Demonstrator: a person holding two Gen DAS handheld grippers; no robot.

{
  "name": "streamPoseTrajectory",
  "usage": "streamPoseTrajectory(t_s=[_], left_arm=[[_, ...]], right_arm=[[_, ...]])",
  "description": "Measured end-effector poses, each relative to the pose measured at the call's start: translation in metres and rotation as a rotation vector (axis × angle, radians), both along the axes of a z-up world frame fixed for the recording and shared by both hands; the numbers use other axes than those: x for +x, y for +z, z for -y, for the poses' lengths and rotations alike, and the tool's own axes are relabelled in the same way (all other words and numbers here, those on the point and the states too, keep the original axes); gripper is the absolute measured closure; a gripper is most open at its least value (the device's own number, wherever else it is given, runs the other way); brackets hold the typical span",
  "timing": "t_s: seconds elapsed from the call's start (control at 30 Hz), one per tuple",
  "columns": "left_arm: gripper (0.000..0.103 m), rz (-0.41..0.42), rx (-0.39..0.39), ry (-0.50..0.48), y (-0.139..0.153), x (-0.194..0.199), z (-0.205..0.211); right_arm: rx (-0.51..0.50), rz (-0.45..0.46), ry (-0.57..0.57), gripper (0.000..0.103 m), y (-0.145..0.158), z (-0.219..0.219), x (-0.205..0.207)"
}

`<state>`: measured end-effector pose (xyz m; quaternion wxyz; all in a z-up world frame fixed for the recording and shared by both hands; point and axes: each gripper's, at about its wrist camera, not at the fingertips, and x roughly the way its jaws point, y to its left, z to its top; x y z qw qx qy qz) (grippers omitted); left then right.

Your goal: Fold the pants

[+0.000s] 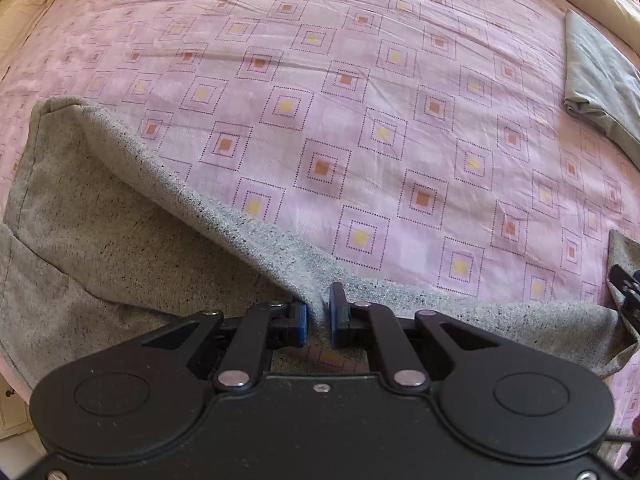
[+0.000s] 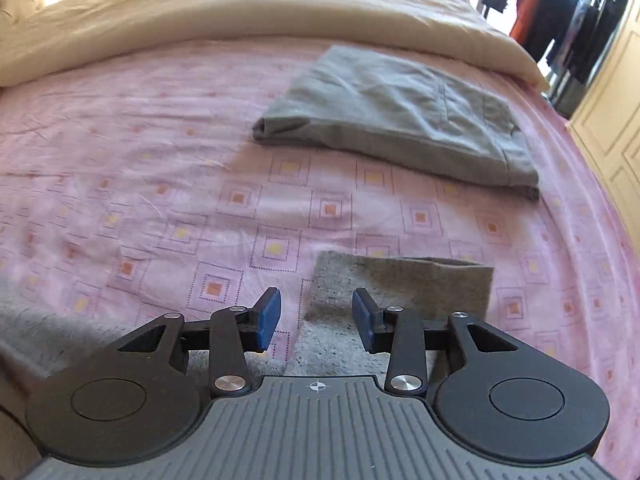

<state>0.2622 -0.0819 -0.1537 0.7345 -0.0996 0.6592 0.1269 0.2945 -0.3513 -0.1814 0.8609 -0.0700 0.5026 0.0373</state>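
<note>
Grey speckled pants (image 1: pixel 120 240) lie on the pink patterned bed sheet (image 1: pixel 360 120). My left gripper (image 1: pixel 318 316) is shut on a raised fold of the pants' edge, lifting it slightly. In the right wrist view, the end of a pants leg (image 2: pixel 400 280) lies flat ahead. My right gripper (image 2: pixel 316 316) is open, with its blue fingertips (image 2: pixel 269 316) just above the leg's near left corner, holding nothing. The right gripper also shows at the right edge of the left wrist view (image 1: pixel 626 288).
A folded grey-green garment (image 2: pixel 396 120) lies farther back on the sheet, also in the left wrist view (image 1: pixel 600 80). A cream duvet (image 2: pixel 240 12) is bunched along the far side. Clothes hang on a rack (image 2: pixel 560 20) beyond the bed.
</note>
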Motion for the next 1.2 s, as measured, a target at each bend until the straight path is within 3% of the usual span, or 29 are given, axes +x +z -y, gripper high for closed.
streamPoseTrajectory(t_s=[0.13,0.2,0.23,0.3,0.37,0.47,0.57,0.63,0.7,0.77,0.87,1.0,1.2], left_arm=[[0.09,0.017,-0.002,0.01,0.001,-0.003,-0.001],[0.093,0.034,0.0,0.011,0.003,-0.005,-0.002],[0.095,0.044,0.001,0.01,0.005,-0.006,-0.002],[0.097,0.072,0.009,0.001,0.014,-0.007,-0.003],[0.097,0.121,0.016,-0.016,0.032,-0.009,-0.005],[0.097,0.22,0.018,-0.052,0.07,-0.018,-0.011],[0.097,0.304,0.034,-0.082,0.104,-0.041,-0.021],[0.096,0.335,-0.018,-0.081,0.116,-0.063,-0.033],[0.095,0.319,-0.064,-0.09,0.115,-0.085,-0.039],[0.095,0.281,-0.053,-0.141,0.102,-0.108,-0.036],[0.096,0.182,0.007,-0.223,0.064,-0.138,-0.029],[0.096,0.077,0.027,-0.298,0.015,-0.161,-0.029],[0.095,0.061,0.021,-0.323,0.0,-0.17,-0.032]], right_arm=[[-0.16,-0.076,-0.068,0.065,-0.038,-0.02,0.007],[-0.203,-0.023,-0.056,0.066,-0.038,-0.024,0.004],[-0.193,-0.032,-0.054,0.085,-0.037,-0.022,0.005],[-0.126,-0.067,-0.117,0.092,-0.027,-0.008,0.008],[-0.038,-0.04,-0.195,0.097,-0.005,0.014,0.006],[0.138,0.071,-0.294,0.097,0.048,0.055,-0.016],[0.238,0.201,-0.389,0.097,0.103,0.094,-0.055],[0.289,0.261,-0.461,0.097,0.125,0.115,-0.088],[0.333,0.257,-0.506,0.097,0.131,0.129,-0.118],[0.353,0.224,-0.556,0.097,0.121,0.132,-0.149],[0.347,0.12,-0.647,0.097,0.081,0.132,-0.186],[0.332,-0.037,-0.749,0.097,0.027,0.115,-0.224],[0.431,-0.051,-0.849,0.097,0.002,0.106,-0.257]])
